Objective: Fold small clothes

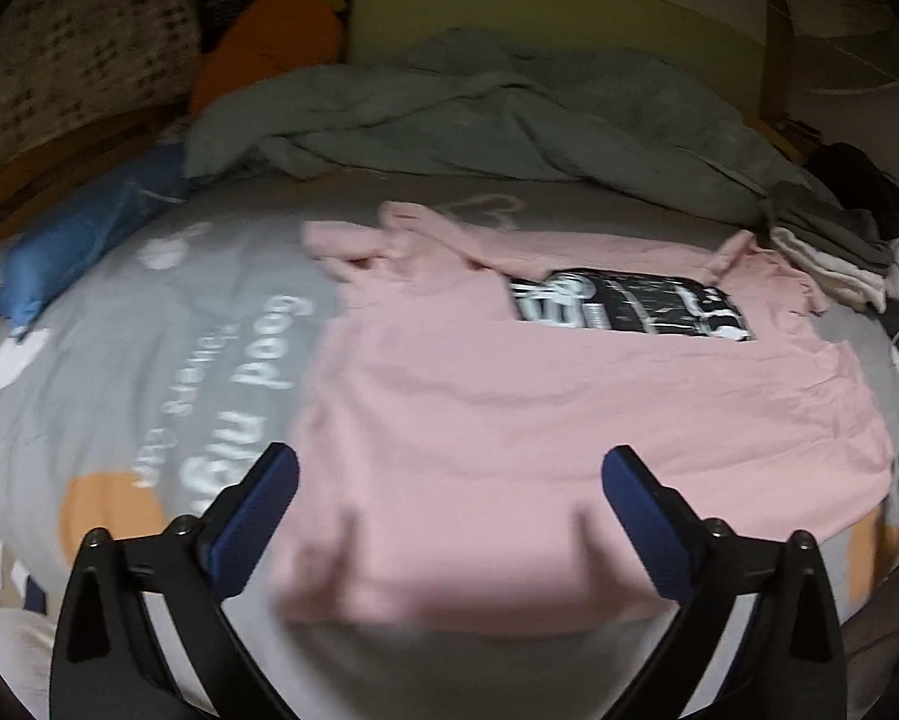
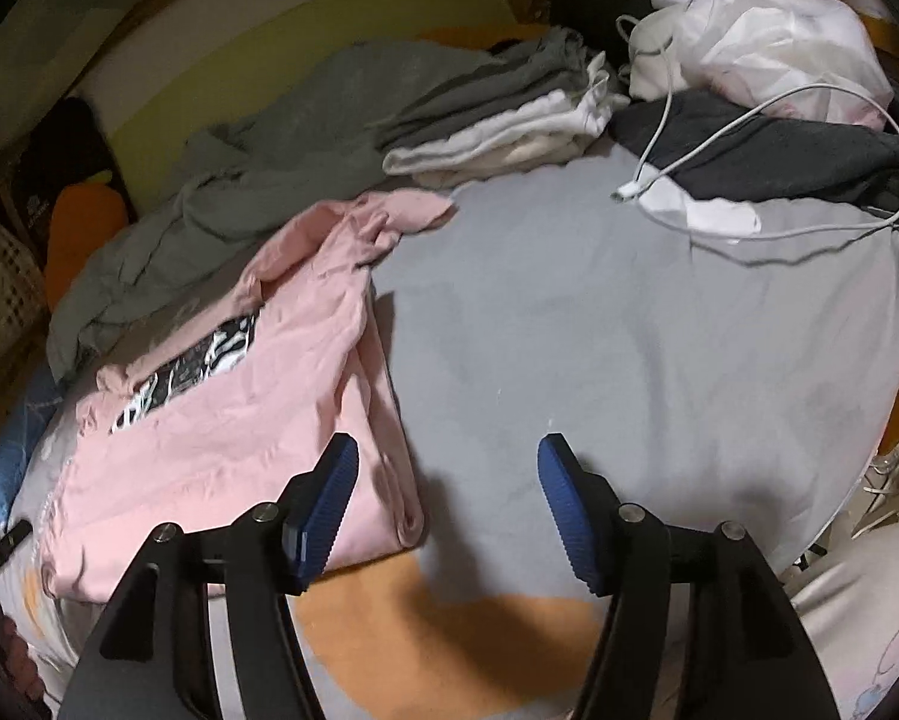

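Pink shirt part-folded on bed; both grippers released.

The pink shirt (image 1: pixel 569 408) lies flat on the grey bedcover (image 2: pixel 629 330), lower half doubled over its print. Left gripper (image 1: pixel 449 510) and right gripper (image 2: pixel 446 480) hover with fingers spread, grasping nothing, probably letting the fold settle.

Counts on the bed

One pink shirt (image 1: pixel 569 408), one crumpled grey blanket (image 1: pixel 479 114), one stack of folded clothes (image 2: pixel 509 120), one white cable (image 2: pixel 749 120), one white plastic bag (image 2: pixel 767 42), one orange plush (image 1: pixel 263 48), one blue pillow (image 1: pixel 71 246); two grippers.
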`<action>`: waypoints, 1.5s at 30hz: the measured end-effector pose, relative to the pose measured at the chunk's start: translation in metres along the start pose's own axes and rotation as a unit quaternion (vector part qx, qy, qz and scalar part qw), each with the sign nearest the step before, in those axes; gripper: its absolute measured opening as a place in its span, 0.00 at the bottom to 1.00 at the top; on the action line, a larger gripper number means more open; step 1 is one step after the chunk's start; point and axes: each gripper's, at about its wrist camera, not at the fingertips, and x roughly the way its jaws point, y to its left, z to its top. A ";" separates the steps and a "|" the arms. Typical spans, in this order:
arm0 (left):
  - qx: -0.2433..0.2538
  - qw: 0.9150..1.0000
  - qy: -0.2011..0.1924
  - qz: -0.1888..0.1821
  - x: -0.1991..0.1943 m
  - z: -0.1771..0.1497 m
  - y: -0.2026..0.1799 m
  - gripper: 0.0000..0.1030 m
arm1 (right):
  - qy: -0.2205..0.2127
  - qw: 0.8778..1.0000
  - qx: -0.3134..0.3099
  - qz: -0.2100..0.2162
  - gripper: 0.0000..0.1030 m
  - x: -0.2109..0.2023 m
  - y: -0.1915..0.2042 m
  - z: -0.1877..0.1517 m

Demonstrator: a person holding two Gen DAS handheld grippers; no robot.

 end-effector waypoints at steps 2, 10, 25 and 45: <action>-0.007 1.000 0.015 -0.009 0.014 -0.002 -0.010 0.98 | 0.000 1.000 -0.005 0.000 0.62 0.000 0.003 -0.002; 0.009 0.999 0.052 0.004 0.057 -0.036 -0.018 0.99 | -0.010 0.999 -0.043 0.018 0.63 0.002 0.015 0.002; 0.016 0.999 0.045 0.010 0.058 -0.042 -0.016 1.00 | 0.064 0.987 -0.121 -0.083 0.66 0.076 0.031 0.060; 0.011 0.999 0.032 0.017 0.056 -0.044 -0.017 1.00 | 0.060 0.987 -0.114 -0.097 0.68 0.091 0.033 0.059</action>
